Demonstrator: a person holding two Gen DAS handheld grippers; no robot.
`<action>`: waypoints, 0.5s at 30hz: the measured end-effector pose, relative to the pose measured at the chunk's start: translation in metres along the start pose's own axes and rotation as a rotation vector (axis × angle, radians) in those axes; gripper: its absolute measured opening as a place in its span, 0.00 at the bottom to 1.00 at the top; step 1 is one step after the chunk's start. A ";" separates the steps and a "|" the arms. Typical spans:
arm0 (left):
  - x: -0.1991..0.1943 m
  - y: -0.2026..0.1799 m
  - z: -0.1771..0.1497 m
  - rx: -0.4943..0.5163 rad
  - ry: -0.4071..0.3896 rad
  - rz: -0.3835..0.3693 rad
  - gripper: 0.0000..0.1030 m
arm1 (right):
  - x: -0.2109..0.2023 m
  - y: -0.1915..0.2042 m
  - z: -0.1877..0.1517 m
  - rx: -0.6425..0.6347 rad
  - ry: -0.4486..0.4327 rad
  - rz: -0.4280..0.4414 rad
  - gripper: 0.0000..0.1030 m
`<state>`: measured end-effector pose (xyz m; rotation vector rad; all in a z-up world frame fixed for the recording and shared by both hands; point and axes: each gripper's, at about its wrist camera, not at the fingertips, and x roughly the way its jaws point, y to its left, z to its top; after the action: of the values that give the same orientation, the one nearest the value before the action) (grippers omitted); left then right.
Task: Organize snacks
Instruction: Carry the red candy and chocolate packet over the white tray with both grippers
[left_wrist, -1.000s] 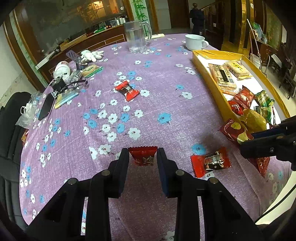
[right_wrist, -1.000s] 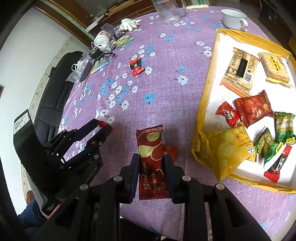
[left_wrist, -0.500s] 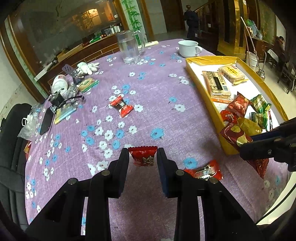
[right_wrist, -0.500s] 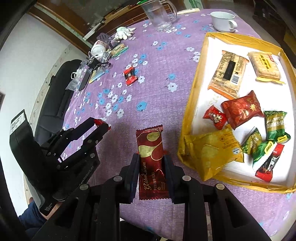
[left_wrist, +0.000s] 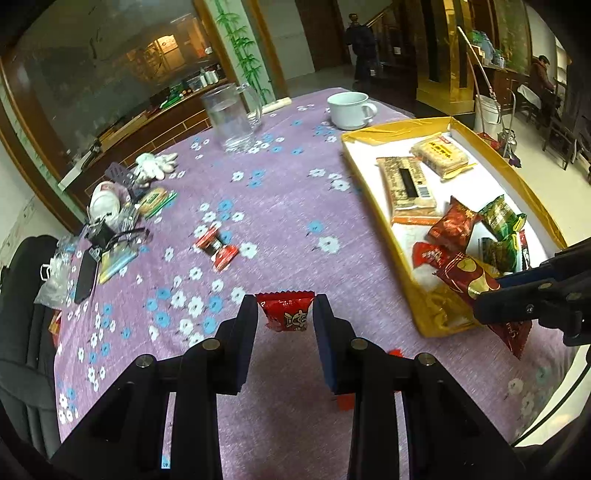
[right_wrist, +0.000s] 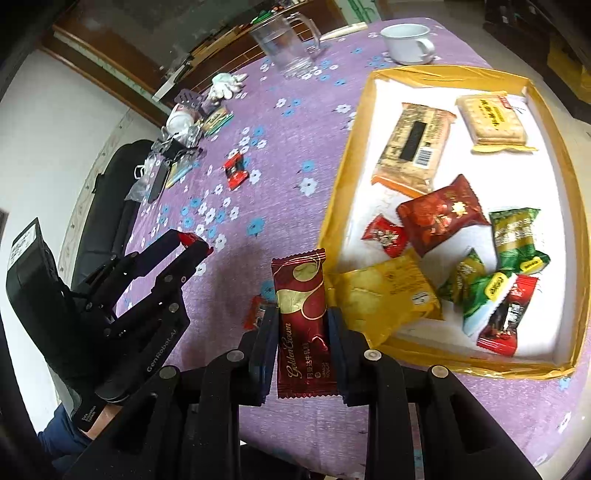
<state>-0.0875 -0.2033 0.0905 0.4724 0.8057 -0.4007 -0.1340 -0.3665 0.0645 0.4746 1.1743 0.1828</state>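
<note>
A: Where are the snacks?
B: Left gripper (left_wrist: 285, 314) clamps a red candy (left_wrist: 286, 309); right gripper (right_wrist: 302, 325) clamps a wafer bar (right_wrist: 303, 321), both above the tablecloth (left_wrist: 288, 206).
A: Advice?
B: Clear the tray (right_wrist: 345, 184) wall, then release low.

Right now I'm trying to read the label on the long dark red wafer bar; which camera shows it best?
The right wrist view: the dark red wafer bar stands face-on between the right gripper jaws, gold lettering legible. The left wrist view shows it only side-on and partly hidden.
</note>
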 end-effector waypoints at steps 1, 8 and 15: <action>0.000 -0.002 0.001 0.005 -0.002 -0.001 0.27 | -0.002 -0.003 0.000 0.006 -0.003 0.000 0.26; -0.002 -0.016 0.015 0.041 -0.025 -0.014 0.27 | -0.010 -0.017 0.000 0.038 -0.019 -0.004 0.27; 0.000 -0.031 0.028 0.063 -0.034 -0.043 0.27 | -0.017 -0.032 -0.001 0.068 -0.033 -0.012 0.27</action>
<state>-0.0875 -0.2442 0.0998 0.5064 0.7733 -0.4743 -0.1445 -0.4012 0.0642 0.5282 1.1535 0.1250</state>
